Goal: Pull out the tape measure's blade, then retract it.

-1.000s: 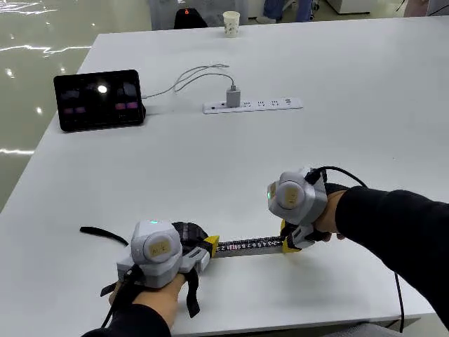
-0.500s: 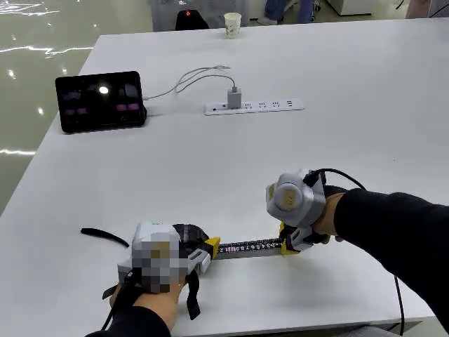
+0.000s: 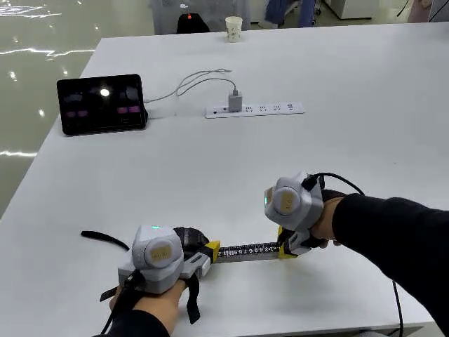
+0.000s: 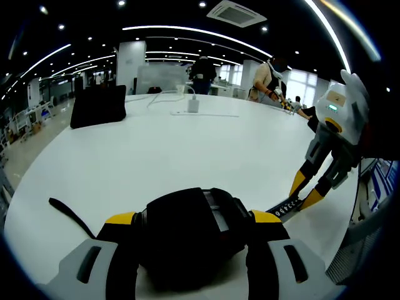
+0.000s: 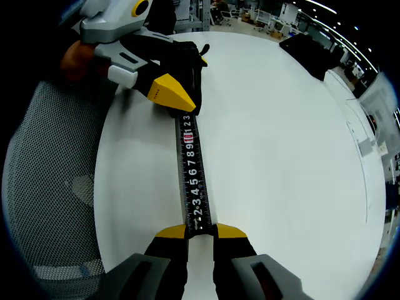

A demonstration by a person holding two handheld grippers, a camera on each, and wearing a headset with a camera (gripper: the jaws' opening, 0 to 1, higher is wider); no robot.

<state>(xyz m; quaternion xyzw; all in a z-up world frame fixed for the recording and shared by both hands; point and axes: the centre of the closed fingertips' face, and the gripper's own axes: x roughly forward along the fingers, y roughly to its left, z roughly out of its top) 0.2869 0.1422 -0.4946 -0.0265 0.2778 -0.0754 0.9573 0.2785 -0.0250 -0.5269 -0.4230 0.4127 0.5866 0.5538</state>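
The tape measure (image 4: 190, 231) sits low on the near-left part of the white table (image 3: 280, 154), its black body wedged between the yellow-tipped jaws of the left gripper (image 3: 202, 247), which are closed around it from both sides. The right gripper (image 5: 200, 232) stands off to the person's right with its jaws pinched narrow on the tip of the blade (image 5: 190, 169). The blade runs straight and flat between the two, just over the tabletop, with its printed numbers facing up.

By my reading the first half of the job is under way or perhaps done: a short stretch of blade is out of the body, though nowhere near what such a tape could give. Whether the person means to draw out more I cannot tell from here. The retracting is not done (the tip is well apart from the body's mouth). What remains, I judge, is to let the blade run back in under control until the hook meets the body. The tape's black wrist strap (image 3: 104, 236) lies loose on the table to the left.
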